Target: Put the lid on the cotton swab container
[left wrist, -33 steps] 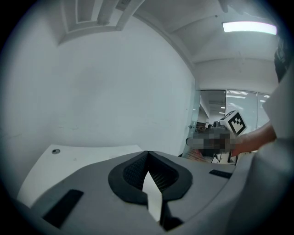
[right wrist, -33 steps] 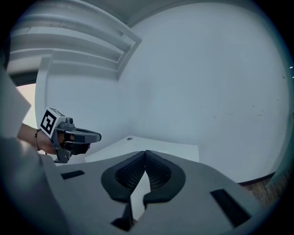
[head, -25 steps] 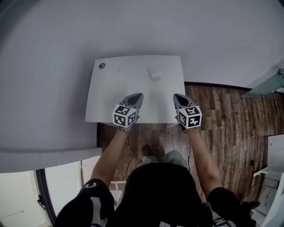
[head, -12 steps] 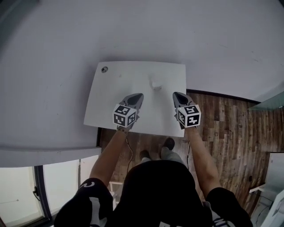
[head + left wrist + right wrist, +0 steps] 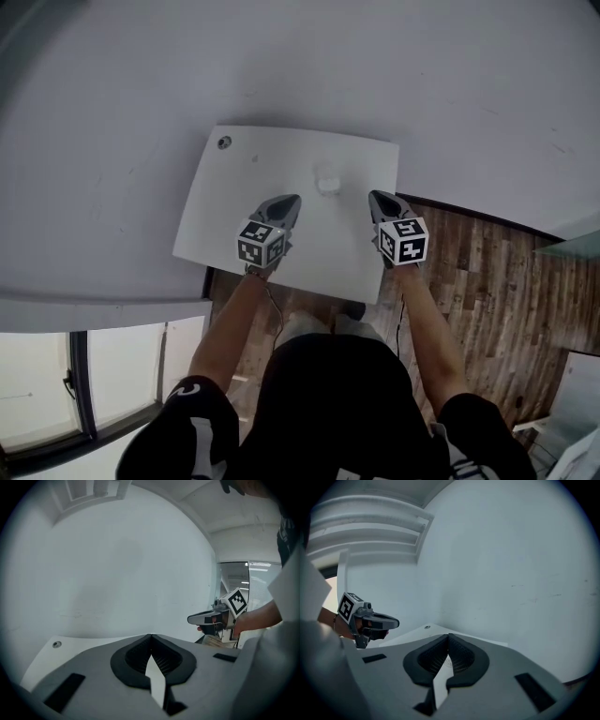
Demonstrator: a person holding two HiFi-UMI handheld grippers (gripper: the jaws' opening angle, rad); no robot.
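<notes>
A small whitish round object (image 5: 327, 180), seemingly the cotton swab container, sits toward the far right of the white table (image 5: 234, 206). It is too small to tell the lid from the container. My left gripper (image 5: 292, 200) hovers over the table's near half, left of that object, jaws shut and empty. My right gripper (image 5: 374, 196) hovers to the object's right near the table's right edge, also shut and empty. In the left gripper view the jaw tips (image 5: 151, 636) meet, and the right gripper (image 5: 206, 618) shows at the right. The right gripper view shows its tips (image 5: 448, 635) touching.
A grey round grommet (image 5: 224, 142) sits in the table's far left corner. A white wall (image 5: 281, 66) rises behind the table. Wooden floor (image 5: 487, 272) lies to the right. A window (image 5: 56, 394) is at the lower left.
The table and the small object have slid lower and a little right in the head view as the person steps closer. Both grippers stay shut over the table's near half.
</notes>
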